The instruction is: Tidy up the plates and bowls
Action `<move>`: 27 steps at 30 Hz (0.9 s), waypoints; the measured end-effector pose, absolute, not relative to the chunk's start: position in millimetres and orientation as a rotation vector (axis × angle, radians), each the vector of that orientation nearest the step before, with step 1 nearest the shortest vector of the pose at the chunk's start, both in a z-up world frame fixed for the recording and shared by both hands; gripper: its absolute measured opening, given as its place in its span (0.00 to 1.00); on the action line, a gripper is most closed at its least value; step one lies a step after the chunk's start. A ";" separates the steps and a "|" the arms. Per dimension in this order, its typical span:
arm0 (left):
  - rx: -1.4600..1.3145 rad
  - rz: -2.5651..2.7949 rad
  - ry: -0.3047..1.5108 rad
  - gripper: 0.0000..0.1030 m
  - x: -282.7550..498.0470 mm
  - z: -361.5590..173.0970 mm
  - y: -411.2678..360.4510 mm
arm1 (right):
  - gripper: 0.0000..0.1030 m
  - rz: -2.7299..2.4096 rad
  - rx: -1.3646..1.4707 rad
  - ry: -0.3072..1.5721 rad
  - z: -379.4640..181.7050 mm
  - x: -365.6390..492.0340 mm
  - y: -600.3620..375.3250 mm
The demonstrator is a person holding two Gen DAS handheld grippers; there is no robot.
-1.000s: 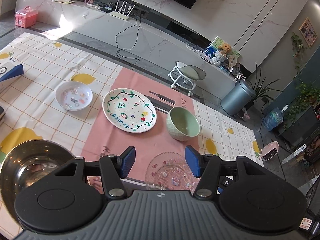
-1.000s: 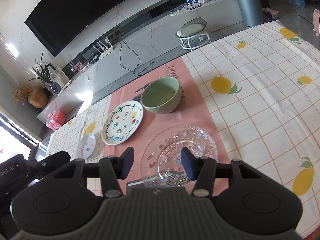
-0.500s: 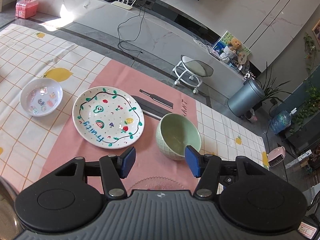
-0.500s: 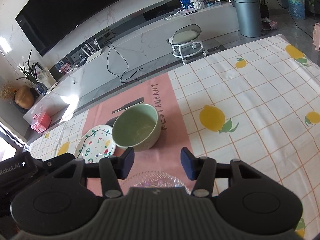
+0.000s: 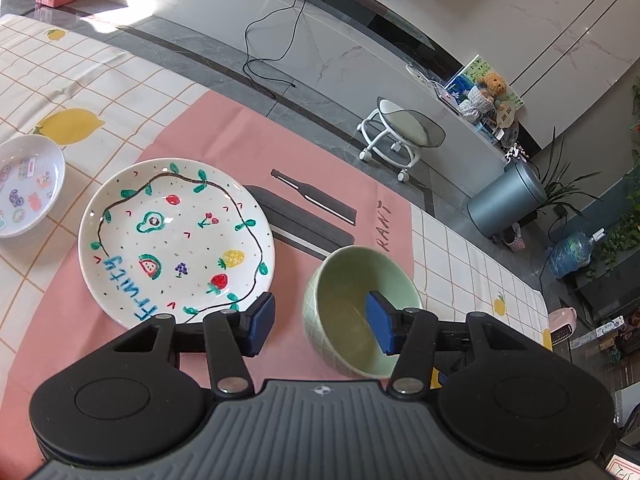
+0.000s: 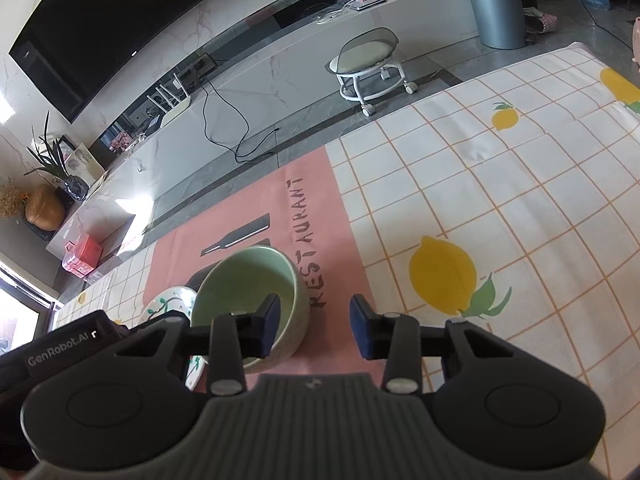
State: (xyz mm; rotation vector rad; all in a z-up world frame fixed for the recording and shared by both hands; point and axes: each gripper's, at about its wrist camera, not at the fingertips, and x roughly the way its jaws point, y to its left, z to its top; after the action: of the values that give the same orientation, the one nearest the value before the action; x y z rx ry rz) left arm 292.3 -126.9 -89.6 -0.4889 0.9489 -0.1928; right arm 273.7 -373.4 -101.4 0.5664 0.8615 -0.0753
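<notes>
Straddling opposite walls of the green bowl (image 5: 362, 308), both grippers are now working at one vessel that a second ago was lying well ahead of them. The clear glass plate that was showing between the fingers of each gripper back then is no longer appearing in either view, and the steel bowl at the left edge of the left wrist view is gone as well.

The pink placemat (image 6: 240, 216) is carrying the bowl and is reading "RESTAURANT" in dark capitals beside a printed bottle shape. The painted plate (image 5: 176, 240), lying just left of the bowl on the same mat, is showing "Fruity" in blue script among drawn fruit. The small white dish (image 5: 28, 192) is sitting further left on the lemon-print cloth; its stickers are too small to read.

The left gripper (image 5: 322, 322) is standing half open after narrowing, one pad inside the bowl and one outside, not pressing the wall. The right gripper (image 6: 314, 328) is likewise partly open after closing in, its left pad inside the rim, with clear gaps. The left gripper body in the right wrist view is bearing "GenRobot.AI".
</notes>
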 end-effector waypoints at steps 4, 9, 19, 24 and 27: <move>-0.451 -0.202 0.984 0.48 298.6 -100.1 -135.4 | 0.29 -0.068 0.563 0.887 -111.2 283.8 -367.1; -0.401 -0.206 1.016 0.35 303.0 -107.7 -146.5 | 0.28 -0.077 0.547 0.904 -118.1 291.6 -360.6; -0.284 -0.194 1.053 0.16 312.1 -107.1 -160.5 | 0.11 -0.074 0.482 0.939 -120.5 306.9 -349.9; -0.284 -0.185 1.061 0.14 310.6 -103.6 -159.0 | 0.09 -0.093 0.479 0.950 -119.3 307.7 -347.7; -0.289 -0.186 1.048 0.14 303.5 -98.1 -157.8 | 0.08 -0.093 0.476 0.944 -116.8 302.2 -345.7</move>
State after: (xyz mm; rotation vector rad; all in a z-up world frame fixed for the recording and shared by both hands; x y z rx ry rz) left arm 303.5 -157.8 -98.1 -0.2888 1.0477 -0.1864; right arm 302.2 -345.7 -116.8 0.4763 0.9445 -0.0925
